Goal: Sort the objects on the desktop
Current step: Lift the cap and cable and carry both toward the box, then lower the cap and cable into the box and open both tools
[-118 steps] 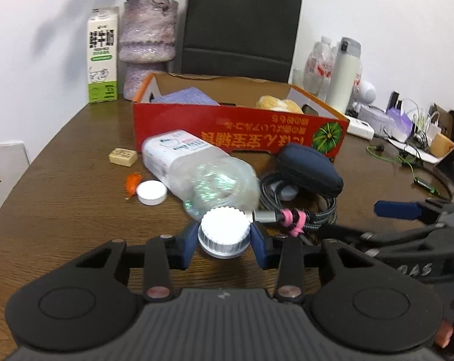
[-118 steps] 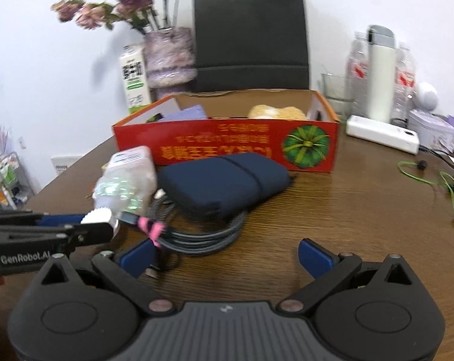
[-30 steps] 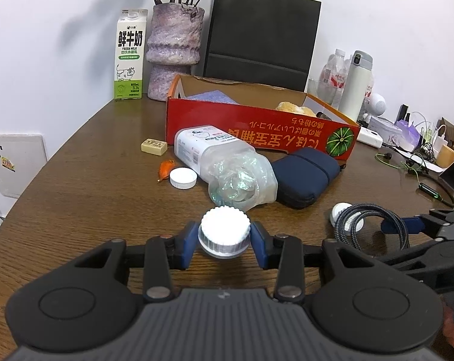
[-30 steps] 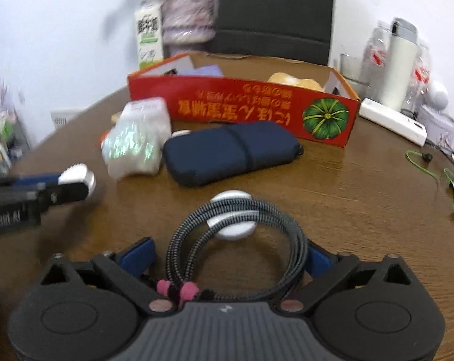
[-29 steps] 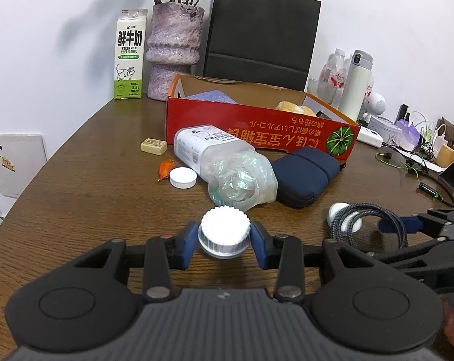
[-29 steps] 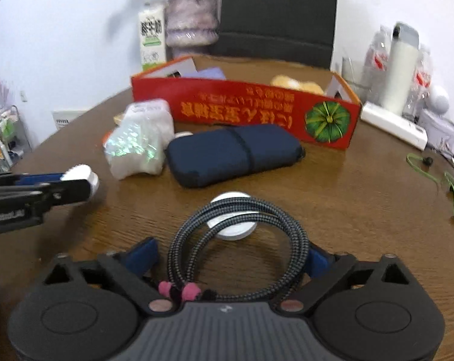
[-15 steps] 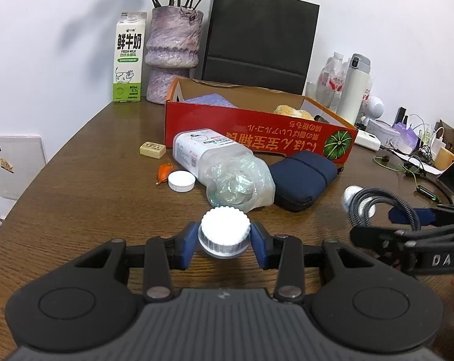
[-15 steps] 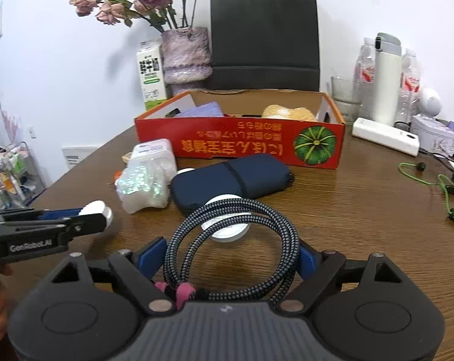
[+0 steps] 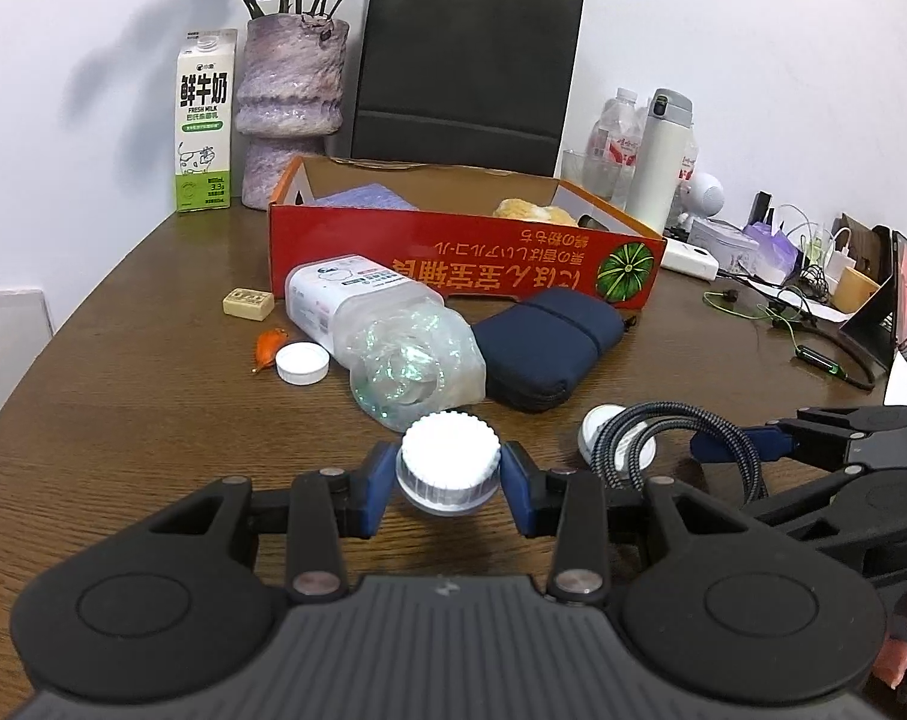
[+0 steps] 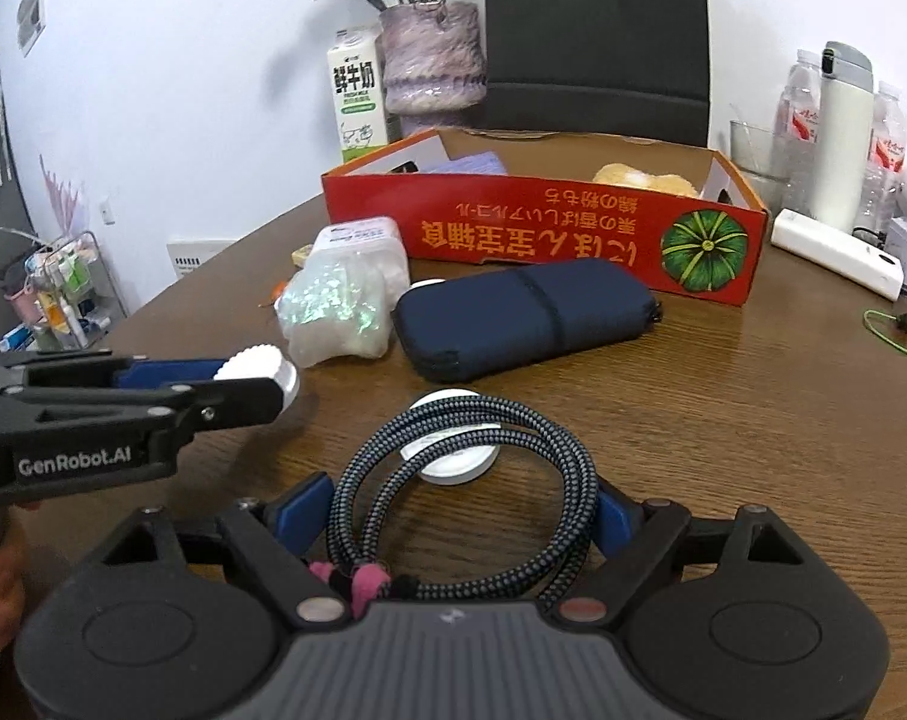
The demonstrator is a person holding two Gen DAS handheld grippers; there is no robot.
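Left wrist view. Left gripper point(image 9: 449, 476): blue-padded fingers point(image 9: 375, 489) clenched on a white ribbed plastic bottle cap point(image 9: 448, 468), held just above the brown wooden desk point(image 9: 123, 396).
- Clear crumpled plastic bottle with white label point(image 9: 381, 336): lying on its side just beyond the fingertips, open mouth toward them.
- Small white loose lid point(image 9: 301, 363): ahead and left of the fingers, flat on the desk, beside an orange scrap point(image 9: 269, 345).
- Small beige block point(image 9: 248, 303): farther ahead-left.
- Dark navy fabric zip pouch point(image 9: 549, 348): ahead-right, touching the bottle's side.
- Red cardboard box with green pumpkin print point(image 9: 465, 258): beyond bottle and pouch, open top; purple cloth point(image 9: 366, 197) and a yellowish item point(image 9: 531, 210) inside.
- Milk carton point(image 9: 204, 129), mottled purple vase point(image 9: 291, 111), black paper bag point(image 9: 465, 60): far ahead.
- Right gripper point(image 9: 717, 450): right of the fingers, carrying the coiled grey braided cable point(image 9: 651, 438).

Right wrist view. Right gripper point(image 10: 456, 510): fingers point(image 10: 300, 510) set wide and pressing both sides of the coiled grey braided cable point(image 10: 465, 480), pink ties at the near end.
- White round puck point(image 10: 453, 450): on the desk point(image 10: 723, 420) under the far arc of the coil; whether it is attached to the cable cannot be told.
- Navy pouch point(image 10: 525, 315): just beyond the fingertips.
- Crumpled bottle point(image 10: 345, 300): ahead-left.
- Red box point(image 10: 543, 228): behind both.
- Left gripper point(image 10: 261, 381): left of the fingers, gripping the ribbed cap point(image 10: 261, 369).
- White flask point(image 10: 840, 132), white power strip point(image 10: 837, 252): far ahead-right.
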